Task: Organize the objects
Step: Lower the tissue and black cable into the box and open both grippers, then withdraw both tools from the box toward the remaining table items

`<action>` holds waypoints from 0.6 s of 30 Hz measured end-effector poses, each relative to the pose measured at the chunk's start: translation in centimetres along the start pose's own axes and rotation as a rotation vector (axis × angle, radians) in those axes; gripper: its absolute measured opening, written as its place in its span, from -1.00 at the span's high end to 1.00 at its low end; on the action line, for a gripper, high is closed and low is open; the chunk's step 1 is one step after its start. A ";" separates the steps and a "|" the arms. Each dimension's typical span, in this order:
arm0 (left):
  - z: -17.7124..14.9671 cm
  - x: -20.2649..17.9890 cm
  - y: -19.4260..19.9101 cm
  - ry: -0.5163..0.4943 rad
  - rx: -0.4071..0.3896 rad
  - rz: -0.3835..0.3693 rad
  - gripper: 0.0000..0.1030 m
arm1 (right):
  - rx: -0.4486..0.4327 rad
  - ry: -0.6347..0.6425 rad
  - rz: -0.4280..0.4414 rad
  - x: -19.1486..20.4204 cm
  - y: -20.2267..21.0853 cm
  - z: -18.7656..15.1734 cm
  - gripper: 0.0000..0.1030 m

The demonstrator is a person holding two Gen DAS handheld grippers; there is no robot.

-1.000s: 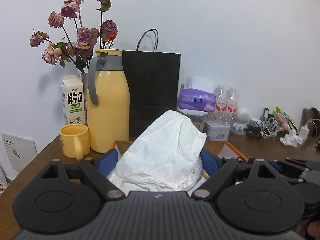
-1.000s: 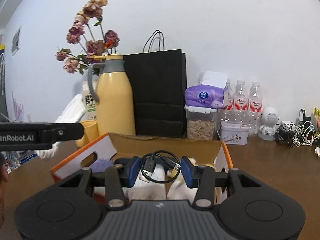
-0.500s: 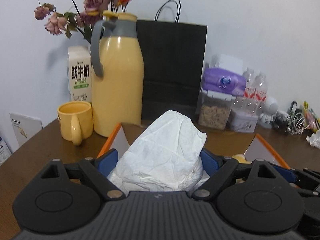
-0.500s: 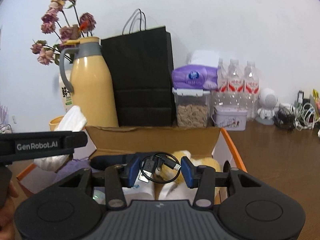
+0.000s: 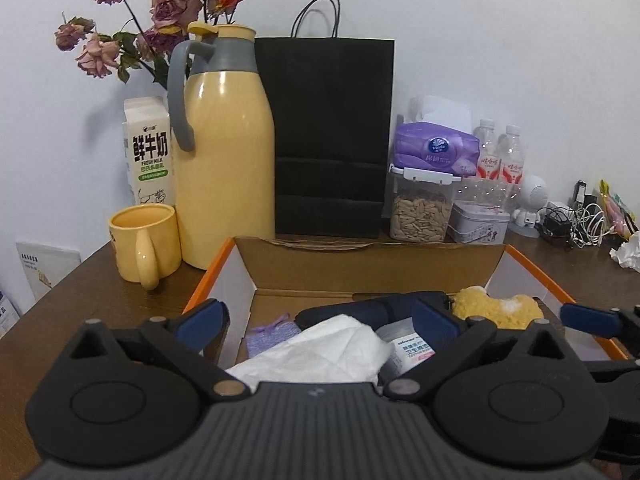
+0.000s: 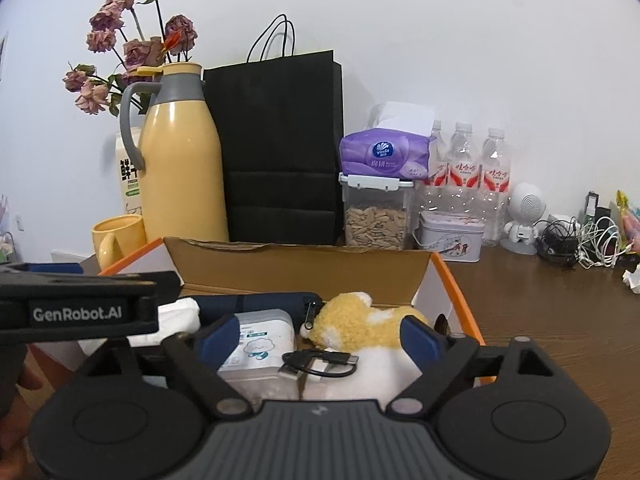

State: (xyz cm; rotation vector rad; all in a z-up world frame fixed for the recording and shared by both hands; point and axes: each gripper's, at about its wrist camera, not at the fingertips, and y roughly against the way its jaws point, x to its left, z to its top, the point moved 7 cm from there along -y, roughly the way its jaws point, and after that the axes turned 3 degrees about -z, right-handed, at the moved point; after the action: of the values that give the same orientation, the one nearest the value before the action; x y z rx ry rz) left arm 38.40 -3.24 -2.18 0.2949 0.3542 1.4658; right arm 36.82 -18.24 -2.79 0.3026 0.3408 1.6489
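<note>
left gripper (image 5: 320, 316) jaws just opening, tissue (image 5: 320, 354) loose, lower centre | right gripper (image 6: 320, 334) just opening, cable (image 6: 320, 362) freed in box (image 6: 296, 264) | lift both straight up, snag nothing

A plain white wall (image 5: 480, 40) fills the upper frame. A dark brown wooden table (image 6: 560, 320) spans the lower frame, meeting the wall. Lighting is even.

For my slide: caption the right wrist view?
Open right gripper releases black cable into cardboard box.
</note>
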 end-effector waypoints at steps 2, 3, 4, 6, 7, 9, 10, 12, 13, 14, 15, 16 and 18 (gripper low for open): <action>-0.1 0.2 0.1 0.010 0.000 -0.002 -1.00 | 0.000 -0.002 -0.007 -0.1 0.0 0.0 -0.95; 0.0 0.2 0.2 0.016 -0.004 -0.001 -1.00 | 0.001 -0.003 -0.011 -0.1 0.1 0.0 -1.00; 0.0 0.4 0.3 0.019 -0.008 0.000 -1.00 | 0.001 -0.004 -0.013 -0.1 0.2 0.0 -1.00; 0.2 0.4 0.6 0.022 -0.018 0.000 -1.00 | -0.002 -0.008 -0.007 -0.1 0.4 0.0 -1.00; 0.2 0.5 0.8 0.024 -0.024 -0.001 -1.00 | -0.004 -0.010 -0.005 -0.2 0.5 0.1 -1.00; 0.4 0.4 1.2 0.025 -0.034 -0.004 -1.00 | -0.009 -0.010 -0.006 -0.2 0.8 0.1 -1.00; 0.5 0.4 1.4 0.025 -0.039 -0.009 -1.00 | -0.010 -0.009 -0.008 -0.2 0.9 0.1 -1.00; 0.8 0.4 1.9 0.027 -0.052 -0.016 -1.00 | -0.011 -0.007 -0.009 -0.2 1.2 0.1 -1.00; 0.9 0.4 2.2 0.026 -0.059 -0.019 -1.00 | -0.013 -0.006 -0.009 -0.2 1.4 0.1 -1.00; 1.0 0.4 2.5 0.026 -0.066 -0.021 -1.00 | -0.015 -0.004 -0.008 -0.2 1.6 0.0 -1.00; 1.0 0.4 2.8 0.028 -0.073 -0.025 -1.00 | -0.018 -0.003 -0.007 -0.2 1.8 0.1 -1.00; 1.1 0.5 3.1 0.028 -0.079 -0.029 -1.00 | -0.022 -0.001 -0.006 -0.2 2.0 0.0 -1.00; 1.2 0.5 3.9 0.026 -0.087 -0.038 -1.00 | -0.029 0.004 -0.003 -0.2 2.5 0.0 -1.00</action>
State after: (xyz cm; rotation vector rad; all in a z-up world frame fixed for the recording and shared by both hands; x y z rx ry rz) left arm 35.39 -2.38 0.43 0.1988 0.3143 1.4442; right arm 34.57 -18.65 -1.76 0.2775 0.3197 1.6504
